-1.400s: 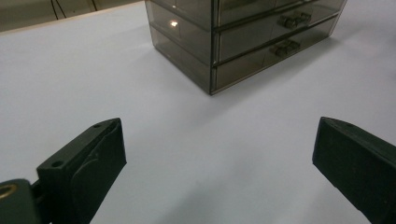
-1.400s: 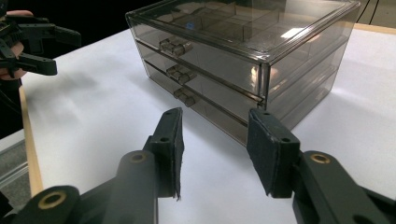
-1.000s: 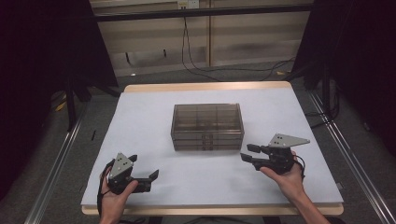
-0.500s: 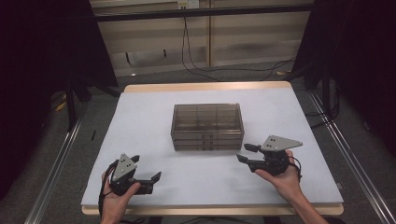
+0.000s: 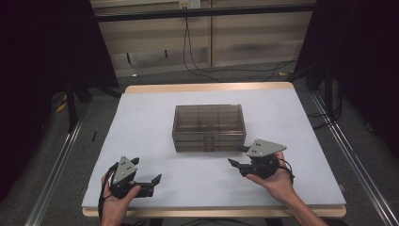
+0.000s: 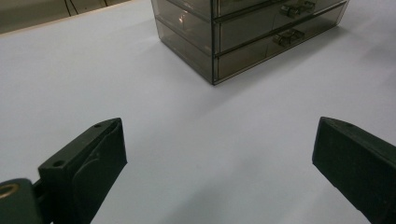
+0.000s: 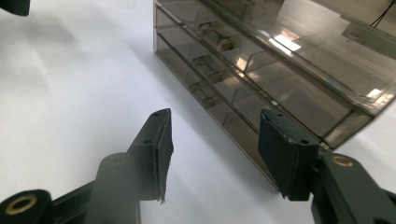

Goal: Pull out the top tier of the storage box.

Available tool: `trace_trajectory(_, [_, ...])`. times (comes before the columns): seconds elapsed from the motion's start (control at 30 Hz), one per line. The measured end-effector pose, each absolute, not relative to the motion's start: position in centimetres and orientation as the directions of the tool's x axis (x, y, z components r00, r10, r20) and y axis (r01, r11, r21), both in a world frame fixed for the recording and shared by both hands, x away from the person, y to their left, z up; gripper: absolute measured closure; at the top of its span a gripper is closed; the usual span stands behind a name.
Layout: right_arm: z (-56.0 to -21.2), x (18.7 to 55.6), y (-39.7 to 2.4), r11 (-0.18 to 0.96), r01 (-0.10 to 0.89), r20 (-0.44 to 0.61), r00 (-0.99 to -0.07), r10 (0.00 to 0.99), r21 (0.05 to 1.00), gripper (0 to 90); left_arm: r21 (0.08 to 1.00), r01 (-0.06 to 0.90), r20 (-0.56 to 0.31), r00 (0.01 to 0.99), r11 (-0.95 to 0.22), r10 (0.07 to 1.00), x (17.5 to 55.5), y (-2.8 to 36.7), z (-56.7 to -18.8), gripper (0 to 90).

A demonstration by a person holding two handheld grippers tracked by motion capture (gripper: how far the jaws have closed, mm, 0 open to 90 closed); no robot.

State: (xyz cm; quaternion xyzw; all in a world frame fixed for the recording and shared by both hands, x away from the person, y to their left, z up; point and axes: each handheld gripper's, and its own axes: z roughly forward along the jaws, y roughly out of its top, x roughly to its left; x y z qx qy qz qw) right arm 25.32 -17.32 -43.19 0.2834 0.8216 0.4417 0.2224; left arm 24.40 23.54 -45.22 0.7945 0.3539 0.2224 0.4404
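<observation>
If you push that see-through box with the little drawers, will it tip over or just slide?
The drawer box would probably slide: it looks wide and low, sitting flat on the smooth white table. It seems stiff, hard plastic and likely light, since its drawers look empty. The drawers themselves might slip open if it tilts.

Your drawer box is smoky see-through plastic, glossy, throwing bright glare in the right gripper view, handles clear plastic too. Table cover looks matt white, smooth, paper or sheet, can't tell which. Table edge reads as pale wood. Your right gripper has matt black pads, one frayed at its tip; left gripper matt black, grey plate dull.
</observation>
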Motion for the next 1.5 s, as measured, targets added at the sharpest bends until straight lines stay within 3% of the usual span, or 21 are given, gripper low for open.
trace_trajectory(0.2, [-43.1, 25.4, -15.8, 0.525, 0.22, -0.205, -0.745, 0.635, 0.822, 41.5, 0.853, 0.367, 0.048, 0.652, -0.371, 0.757, 24.5, 23.5, -45.2, 2.9])
trace_trajectory(0.67, [-43.4, 25.5, -13.9, 0.654, 0.122, -0.384, -0.724, 0.573, 0.746, 42.0, 0.855, 0.364, 0.051, 0.651, -0.37, 0.758, 24.4, 23.5, -45.2, 2.9])
trace_trajectory(1.07, [-44.7, 24.7, -11.0, 0.846, -0.054, -0.686, -0.613, 0.392, 0.531, 54.0, 0.854, 0.363, 0.052, 0.652, -0.372, 0.756, 24.4, 23.4, -45.2, 2.8])
trace_trajectory(1.5, [-45.6, 24.5, -9.2, 0.918, -0.155, -0.833, -0.494, 0.249, 0.366, 62.6, 0.856, 0.363, 0.046, 0.654, -0.367, 0.755, 24.4, 23.5, -45.2, 2.8])
